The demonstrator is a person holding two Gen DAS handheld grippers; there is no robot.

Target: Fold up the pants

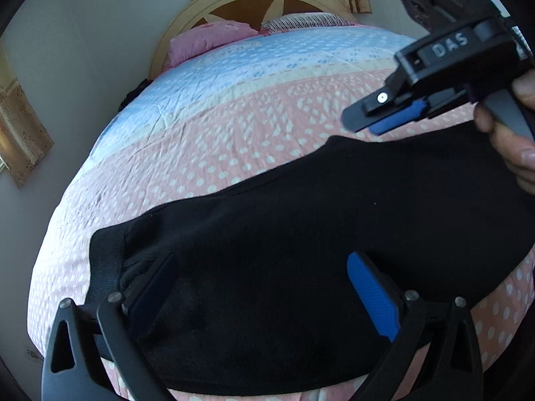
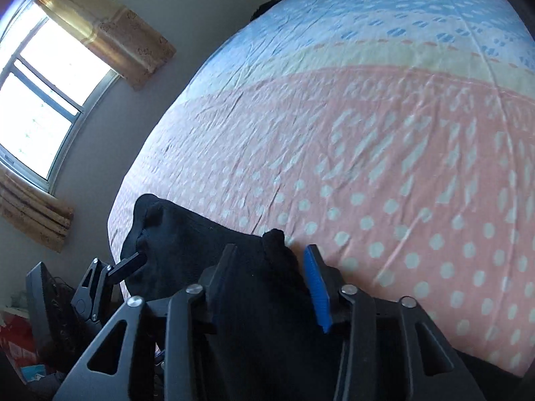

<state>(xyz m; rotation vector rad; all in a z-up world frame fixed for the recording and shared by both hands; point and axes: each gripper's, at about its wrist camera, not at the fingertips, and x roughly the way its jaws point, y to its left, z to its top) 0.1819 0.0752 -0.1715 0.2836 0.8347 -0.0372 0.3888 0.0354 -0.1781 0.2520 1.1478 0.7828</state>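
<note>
Black pants lie across the near part of the bed, the waistband at the left in the left wrist view. My left gripper is open, its jaws wide apart over the pants near the waistband. My right gripper hovers just above the far right edge of the pants, its fingers close together there. In the right wrist view the right gripper has a bunched fold of the pants between its blue pads, with gaps at both sides. The left gripper touches the pants' left end.
The bed has a pink, cream and blue dotted cover. A pink pillow and a striped pillow lie at the headboard. A window with curtains is on the left wall. Clutter sits on the floor beside the bed.
</note>
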